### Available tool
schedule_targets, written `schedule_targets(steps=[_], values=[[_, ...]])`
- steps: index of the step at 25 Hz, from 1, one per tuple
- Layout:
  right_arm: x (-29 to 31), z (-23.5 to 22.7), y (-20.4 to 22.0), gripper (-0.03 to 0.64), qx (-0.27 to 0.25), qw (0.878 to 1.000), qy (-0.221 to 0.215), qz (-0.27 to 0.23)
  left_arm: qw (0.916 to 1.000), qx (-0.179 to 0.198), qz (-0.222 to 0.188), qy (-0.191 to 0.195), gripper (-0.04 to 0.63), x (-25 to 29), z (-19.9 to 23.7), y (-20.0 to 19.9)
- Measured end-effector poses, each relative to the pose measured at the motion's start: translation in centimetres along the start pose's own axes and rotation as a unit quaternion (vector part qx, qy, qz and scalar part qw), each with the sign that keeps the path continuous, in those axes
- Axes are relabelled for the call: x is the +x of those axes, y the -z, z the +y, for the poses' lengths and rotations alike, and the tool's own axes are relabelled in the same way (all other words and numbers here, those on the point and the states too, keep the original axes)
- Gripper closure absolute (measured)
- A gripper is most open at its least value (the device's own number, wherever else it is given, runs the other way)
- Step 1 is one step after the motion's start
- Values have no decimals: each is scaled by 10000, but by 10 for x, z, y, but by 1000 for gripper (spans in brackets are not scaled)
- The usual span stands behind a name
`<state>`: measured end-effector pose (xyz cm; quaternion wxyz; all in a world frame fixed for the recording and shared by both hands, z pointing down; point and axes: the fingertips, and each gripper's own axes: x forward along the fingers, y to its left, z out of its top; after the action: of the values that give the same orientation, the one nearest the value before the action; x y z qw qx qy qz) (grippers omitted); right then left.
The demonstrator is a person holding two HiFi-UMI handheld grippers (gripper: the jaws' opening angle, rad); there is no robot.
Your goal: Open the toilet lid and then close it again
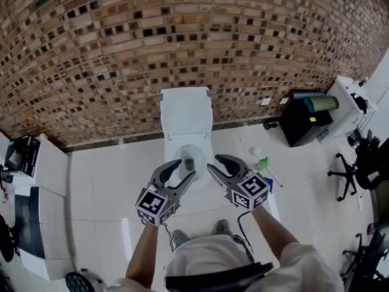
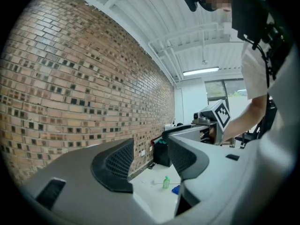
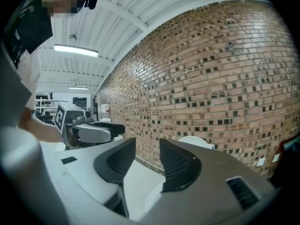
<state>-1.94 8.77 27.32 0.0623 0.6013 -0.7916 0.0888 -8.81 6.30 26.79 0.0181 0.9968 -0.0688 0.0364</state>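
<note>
A white toilet (image 1: 186,140) stands against the brick wall. Its lid (image 1: 186,111) is raised, and the open bowl (image 1: 196,158) shows a dark drain. The lid's rounded top edge (image 3: 196,141) peeks over the right gripper's jaw. My left gripper (image 1: 184,170) hovers over the bowl's front left, open with nothing between its jaws. My right gripper (image 1: 214,163) hovers over the front right, also open and empty. Each sees the other: the right gripper (image 2: 186,131) in the left gripper view, the left gripper (image 3: 99,131) in the right gripper view. Both point roughly level, towards each other.
A green bottle (image 1: 262,163) lies on the white floor right of the toilet. A black cabinet (image 1: 302,125) with rolls on top stands against the wall farther right. A white cabinet (image 1: 37,190) is at the left, office chairs (image 1: 354,170) at the right.
</note>
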Motion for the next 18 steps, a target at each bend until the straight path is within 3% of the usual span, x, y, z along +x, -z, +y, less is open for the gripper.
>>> schedule_targets(steps=[6,12,16,18], values=[[6,11,0,451,-66,9999,140,75,9999,-109,-106,77,371,-18,11,-3],[16,27,0,451,-228,9997,-31,51,9999,-64,-50,151,371,-28,20,-2],[19,25,-5,451,-352,9990,-261,0,9999,-112,45,-36,375,-19,24,-1],[17,16,-6,451,-375,9985,-396,-44,9995,-66,234,-201,417,-10,23,2]])
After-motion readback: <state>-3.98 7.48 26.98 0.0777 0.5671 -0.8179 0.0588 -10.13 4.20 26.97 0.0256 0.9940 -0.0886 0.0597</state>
